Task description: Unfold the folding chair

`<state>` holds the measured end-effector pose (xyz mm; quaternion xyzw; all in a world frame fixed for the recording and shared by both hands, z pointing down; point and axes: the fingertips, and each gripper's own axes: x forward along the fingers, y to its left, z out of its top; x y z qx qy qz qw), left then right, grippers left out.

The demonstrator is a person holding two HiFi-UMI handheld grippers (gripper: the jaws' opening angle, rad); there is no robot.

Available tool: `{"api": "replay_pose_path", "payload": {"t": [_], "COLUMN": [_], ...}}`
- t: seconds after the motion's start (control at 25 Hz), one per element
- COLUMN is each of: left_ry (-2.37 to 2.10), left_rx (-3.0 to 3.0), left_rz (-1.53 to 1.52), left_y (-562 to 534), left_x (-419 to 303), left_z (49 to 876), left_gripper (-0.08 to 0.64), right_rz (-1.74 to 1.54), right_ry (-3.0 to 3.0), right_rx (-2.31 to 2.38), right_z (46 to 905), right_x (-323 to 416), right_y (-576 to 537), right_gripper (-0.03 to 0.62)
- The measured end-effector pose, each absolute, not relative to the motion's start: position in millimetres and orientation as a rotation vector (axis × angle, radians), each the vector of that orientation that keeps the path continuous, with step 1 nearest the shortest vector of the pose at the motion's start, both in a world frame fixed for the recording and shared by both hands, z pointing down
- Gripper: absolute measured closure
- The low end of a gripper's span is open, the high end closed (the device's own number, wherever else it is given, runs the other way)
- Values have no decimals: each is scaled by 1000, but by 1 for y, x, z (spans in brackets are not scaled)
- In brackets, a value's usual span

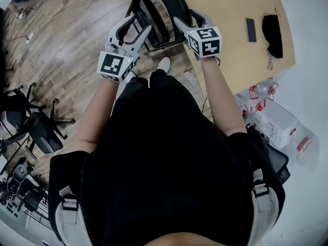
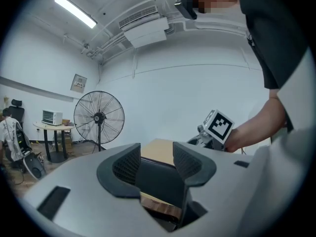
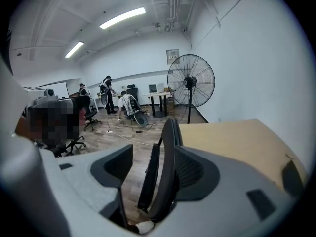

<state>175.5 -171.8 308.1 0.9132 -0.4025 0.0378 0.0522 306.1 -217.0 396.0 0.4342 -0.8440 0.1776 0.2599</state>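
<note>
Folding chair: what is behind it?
A light wooden table stands behind the folding chair, bearing a dark phone and a black object. The chair covers part of the table's edge.

Open office: plain white walls, brown wood-plank floor.
Head view: floor fills the upper left, pale wooden tabletop upper right, black swivel office chair at left edge. Left gripper view: large black pedestal fan centre-left, white wall-mounted air conditioner top centre, lit fluorescent ceiling strip upper left.
</note>
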Motion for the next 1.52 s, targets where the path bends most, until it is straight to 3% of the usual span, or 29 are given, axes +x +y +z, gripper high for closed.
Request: {"api": "replay_pose_path", "payload": {"t": [0.96, 1.08, 1.2, 1.52], "left_ry": [-1196, -1206, -1221, -1272], "left_rx": [2733, 2723, 2710, 2672], "left_rz": [195, 196, 195, 219], "left_y": [-226, -228, -230, -223], "left_x": [187, 186, 182, 166], "left_z": [347, 349, 351, 357], "left_gripper": [365, 365, 365, 365], "right_rz": [775, 802, 827, 867], "right_ry": [-1863, -1862, -1851, -1820], "right_rx": [874, 846, 831, 868], "right_z": [522, 526, 527, 527], "right_x": [334, 330, 325, 325], "right_y": [-269, -269, -266, -265], "right_gripper": [334, 373, 467, 483]}}
